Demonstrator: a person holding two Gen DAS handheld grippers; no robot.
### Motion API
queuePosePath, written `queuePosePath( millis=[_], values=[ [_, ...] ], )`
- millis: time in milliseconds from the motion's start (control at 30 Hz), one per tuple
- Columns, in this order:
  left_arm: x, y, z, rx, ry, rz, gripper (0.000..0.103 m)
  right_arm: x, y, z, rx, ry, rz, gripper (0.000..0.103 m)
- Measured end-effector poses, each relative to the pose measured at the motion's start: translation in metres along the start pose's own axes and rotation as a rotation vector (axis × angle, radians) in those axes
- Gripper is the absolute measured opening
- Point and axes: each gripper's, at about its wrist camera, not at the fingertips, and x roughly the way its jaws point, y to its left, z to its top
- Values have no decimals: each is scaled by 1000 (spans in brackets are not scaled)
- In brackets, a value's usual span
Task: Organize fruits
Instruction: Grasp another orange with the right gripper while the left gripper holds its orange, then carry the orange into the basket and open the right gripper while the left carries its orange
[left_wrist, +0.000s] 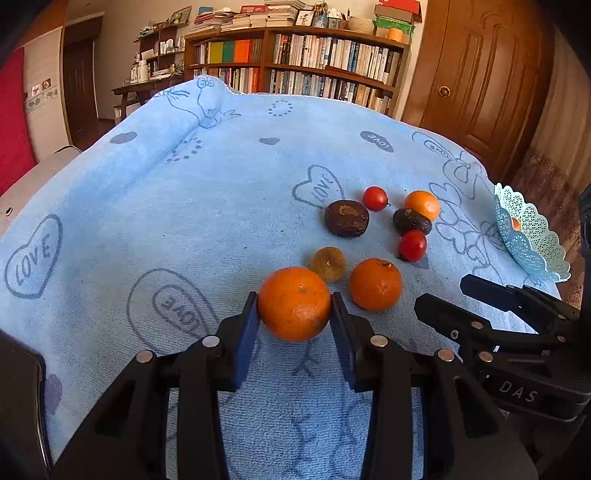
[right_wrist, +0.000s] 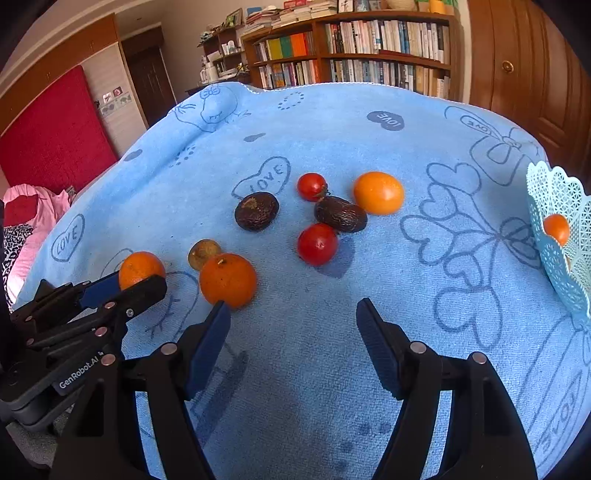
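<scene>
A large orange (left_wrist: 294, 303) sits between the blue pads of my left gripper (left_wrist: 294, 315), which is shut on it just above the blue towel (left_wrist: 147, 206). From the right wrist view the same orange (right_wrist: 140, 268) shows in the left gripper (right_wrist: 136, 283). My right gripper (right_wrist: 293, 312) is open and holds nothing, and its left finger is close to a second orange (right_wrist: 228, 279). Beyond lie a small brownish fruit (right_wrist: 203, 253), two dark brown fruits (right_wrist: 256, 211) (right_wrist: 340, 214), two red tomatoes (right_wrist: 312, 186) (right_wrist: 317, 244) and a yellow-orange fruit (right_wrist: 378, 192). The pale blue lattice basket (right_wrist: 565, 280) holds one orange fruit (right_wrist: 556, 229).
The towel covers the whole table and drops away at its edges. The basket (left_wrist: 524, 240) stands at the right edge, and the right gripper (left_wrist: 443, 291) hangs just in front of it. A bookshelf (left_wrist: 295, 62) and a wooden door (left_wrist: 476, 74) stand behind the table.
</scene>
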Motion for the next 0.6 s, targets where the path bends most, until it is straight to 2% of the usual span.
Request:
queuePosePath(
  millis=[267, 467, 533, 600],
  values=[
    [-7, 18, 2, -24, -12, 62, 39, 16, 24, 10, -63, 10, 32, 68],
    [-8, 19, 2, -22, -11, 71, 39, 25, 36, 13, -107, 21, 57, 53],
    [-8, 18, 2, -19, -10, 72, 39, 26, 39, 13, -116, 22, 72, 44],
    [-7, 17, 2, -17, -7, 73, 39, 24, 41, 11, -127, 20, 79, 40]
  ],
)
